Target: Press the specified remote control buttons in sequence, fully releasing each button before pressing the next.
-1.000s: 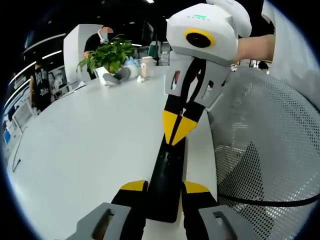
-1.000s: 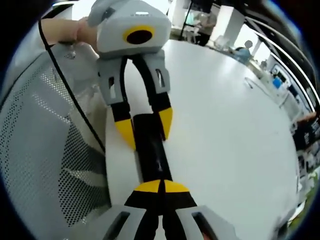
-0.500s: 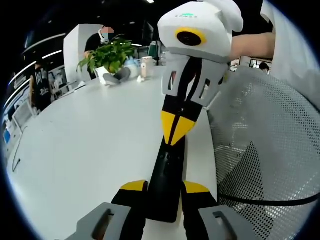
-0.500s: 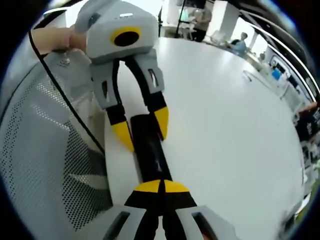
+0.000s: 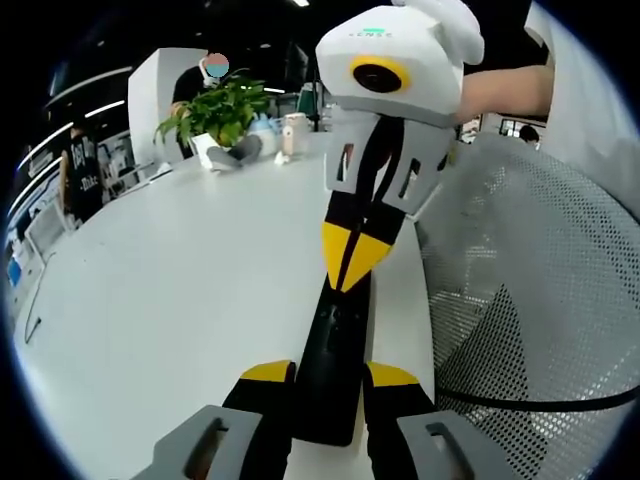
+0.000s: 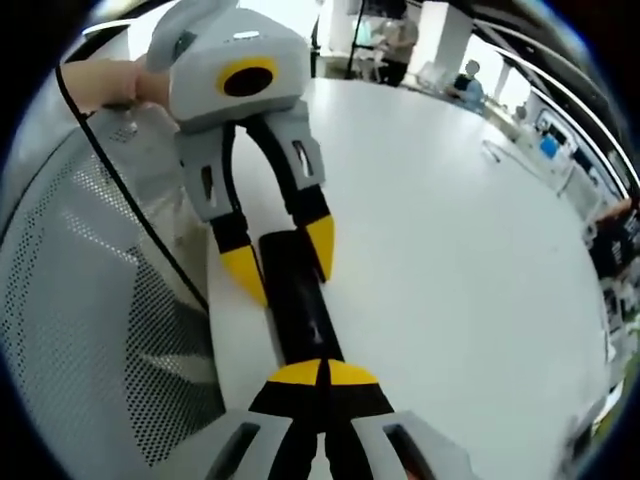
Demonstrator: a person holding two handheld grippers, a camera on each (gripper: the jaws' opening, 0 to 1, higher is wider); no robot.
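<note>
We see black remote control (image 5: 335,360) flat on white table (image 5: 180,300), along edge beside mesh chair (image 5: 540,330). Left gripper (image 5: 330,378) straddles near end of remote, yellow tips touching its sides, gripping it. Right gripper (image 6: 322,372) fully closed, yellow tips together, resting on remote's top (image 6: 298,305). Potted plant (image 5: 212,112) stands at table's far end.

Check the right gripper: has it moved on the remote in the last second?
Yes. In the left gripper view, against the steady potted plant, the right gripper shifted slightly toward it along the remote.
</note>
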